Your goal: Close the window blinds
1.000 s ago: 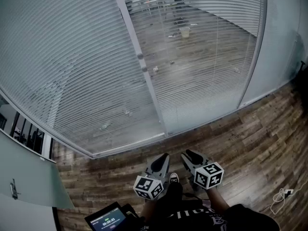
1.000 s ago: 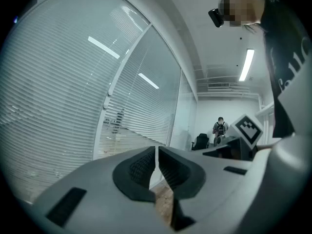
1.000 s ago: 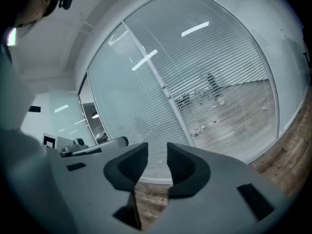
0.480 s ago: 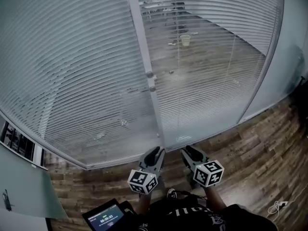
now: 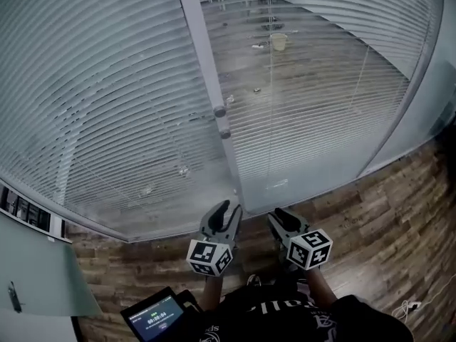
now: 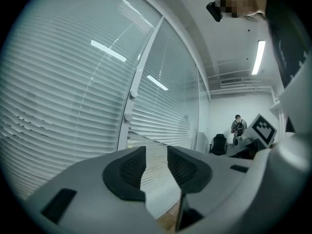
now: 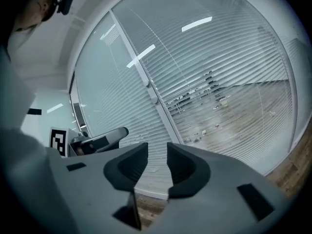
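Wood-plank floor point(image 5: 377, 219), white cable point(image 5: 411, 306) lying near the corner

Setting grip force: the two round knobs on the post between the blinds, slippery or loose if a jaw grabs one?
Both knobs look small, round and smooth, so a grip may well slip. They sit mounted on the post, so likely they turn in place rather than pull off.
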`<move>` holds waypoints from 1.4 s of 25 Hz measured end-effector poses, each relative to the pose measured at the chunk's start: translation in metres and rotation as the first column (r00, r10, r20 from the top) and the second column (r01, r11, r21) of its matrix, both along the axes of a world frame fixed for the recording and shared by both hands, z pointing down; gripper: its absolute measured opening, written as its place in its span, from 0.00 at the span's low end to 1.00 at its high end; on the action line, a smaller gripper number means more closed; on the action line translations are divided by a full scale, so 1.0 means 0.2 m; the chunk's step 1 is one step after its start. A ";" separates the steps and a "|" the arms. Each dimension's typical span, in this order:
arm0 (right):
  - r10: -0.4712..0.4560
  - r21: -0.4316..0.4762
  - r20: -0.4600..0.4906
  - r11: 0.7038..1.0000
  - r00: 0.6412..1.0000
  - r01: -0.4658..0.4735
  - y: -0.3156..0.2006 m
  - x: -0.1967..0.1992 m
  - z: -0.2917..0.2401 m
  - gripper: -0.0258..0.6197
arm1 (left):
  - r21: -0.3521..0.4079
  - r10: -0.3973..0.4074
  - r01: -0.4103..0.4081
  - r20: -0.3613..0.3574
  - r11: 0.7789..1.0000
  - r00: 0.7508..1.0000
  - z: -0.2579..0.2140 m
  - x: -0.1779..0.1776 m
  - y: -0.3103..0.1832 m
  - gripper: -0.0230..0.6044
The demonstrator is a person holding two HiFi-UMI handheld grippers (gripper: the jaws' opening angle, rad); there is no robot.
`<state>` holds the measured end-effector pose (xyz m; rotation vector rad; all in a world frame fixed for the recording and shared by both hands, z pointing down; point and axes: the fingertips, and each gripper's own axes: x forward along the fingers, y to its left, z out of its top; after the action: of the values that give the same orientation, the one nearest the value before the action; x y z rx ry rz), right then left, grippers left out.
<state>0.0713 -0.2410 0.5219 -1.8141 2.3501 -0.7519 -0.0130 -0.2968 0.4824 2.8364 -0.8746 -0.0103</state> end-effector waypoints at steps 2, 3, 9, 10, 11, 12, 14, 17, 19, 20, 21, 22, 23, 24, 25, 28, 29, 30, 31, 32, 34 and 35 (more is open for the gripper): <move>-0.049 -0.004 0.001 0.999 0.999 0.049 -0.11 0.07 -0.01 0.24 | 0.012 -0.064 0.064 0.003 0.998 0.998 -0.03 0.04 -0.12 0.23; -0.072 -0.003 0.001 0.997 0.997 0.072 -0.16 0.10 -0.01 0.24 | 0.022 -0.096 0.096 0.006 0.995 0.995 -0.05 0.06 -0.18 0.23; -0.211 0.018 -0.021 0.977 0.977 0.211 -0.46 0.26 -0.08 0.24 | 0.112 -0.243 0.233 0.091 0.966 0.966 -0.11 0.20 -0.49 0.23; -0.234 0.019 -0.024 0.972 0.972 0.235 -0.51 0.29 -0.10 0.24 | 0.144 -0.277 0.259 0.118 0.955 0.954 -0.13 0.23 -0.54 0.23; -0.256 0.019 -0.024 0.966 0.966 0.256 -0.55 0.32 -0.12 0.24 | 0.180 -0.312 0.285 0.149 0.942 0.938 -0.15 0.25 -0.60 0.23; -0.276 0.019 -0.022 0.961 0.961 0.277 -0.59 0.34 -0.12 0.24 | 0.215 -0.347 0.307 0.183 0.927 0.920 -0.18 0.27 -0.66 0.23; -0.319 0.011 -0.021 0.948 0.947 0.319 -0.63 0.37 -0.10 0.24 | 0.286 -0.403 0.331 0.252 0.899 0.880 -0.22 0.32 -0.74 0.23; -0.390 -0.007 -0.020 0.921 0.920 0.390 -0.67 0.37 -0.06 0.24 | 0.409 -0.474 0.321 0.362 0.854 0.802 -0.26 0.36 -0.85 0.23; -0.430 -0.008 -0.015 0.903 0.903 0.430 -0.72 0.35 -0.07 0.24 | 0.462 -0.504 0.295 0.437 0.836 0.745 -0.29 0.38 -0.92 0.23; -0.445 -0.006 -0.013 0.895 0.895 0.445 -0.74 0.34 -0.07 0.24 | 0.484 -0.513 0.276 0.473 0.831 0.716 -0.29 0.39 -0.95 0.23; -0.458 -0.005 -0.013 0.889 0.889 0.458 -0.75 0.34 -0.08 0.24 | 0.506 -0.523 0.253 0.511 0.825 0.683 -0.29 0.40 -0.98 0.24; -0.469 -0.005 -0.012 0.883 0.883 0.469 -0.76 0.34 -0.08 0.24 | 0.531 -0.534 0.225 0.549 0.817 0.643 -0.28 0.40 -1.00 0.25; -0.478 -0.006 -0.012 0.878 0.878 0.478 -0.77 0.35 -0.07 0.24 | 0.555 -0.547 0.195 0.587 0.808 0.597 -0.27 0.41 -1.02 0.26; -0.484 -0.007 -0.011 0.875 0.875 0.484 -0.77 0.36 -0.07 0.24 | 0.579 -0.562 0.167 0.618 0.798 0.550 -0.25 0.42 -1.03 0.26; -0.488 -0.009 -0.011 0.873 0.873 0.488 -0.77 0.37 -0.06 0.24 | 0.599 -0.578 0.146 0.636 0.788 0.511 -0.24 0.42 -1.05 0.26; -0.481 -0.018 -0.006 0.876 0.876 0.481 -0.79 0.41 -0.04 0.24 | 0.589 -0.596 0.209 0.602 0.781 0.532 -0.25 0.41 -1.06 0.24; -0.476 -0.021 -0.003 0.879 0.879 0.476 -0.79 0.43 -0.04 0.24 | 0.538 -0.585 0.284 0.549 0.794 0.597 -0.26 0.40 -1.06 0.24; -0.470 -0.024 0.001 0.882 0.883 0.470 -0.79 0.45 -0.04 0.24 | 0.445 -0.568 0.376 0.459 0.813 0.684 -0.27 0.40 -1.06 0.24; -0.465 -0.025 0.006 0.885 0.885 0.465 -0.79 0.46 -0.04 0.24 | 0.302 -0.546 0.462 0.321 0.834 0.774 -0.28 0.39 -1.06 0.24; -0.461 -0.027 0.012 0.887 0.887 0.461 -0.79 0.47 -0.03 0.24 | 0.116 -0.525 0.513 0.139 0.851 0.840 -0.29 0.38 -1.06 0.24; -0.457 -0.027 0.025 0.889 0.889 0.458 -0.79 0.49 -0.03 0.24 | -0.253 -0.506 0.448 -0.252 0.857 0.825 -0.31 0.35 -1.06 0.24; -0.456 -0.027 0.030 0.889 0.890 0.456 -0.78 0.49 -0.03 0.24 | -0.384 -0.505 0.360 -0.404 0.850 0.763 -0.31 0.35 -1.06 0.24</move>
<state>0.1701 -0.3977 0.5153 -1.2516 2.7995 -0.8501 0.0570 -0.5091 0.4204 2.1380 -1.2610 -0.5945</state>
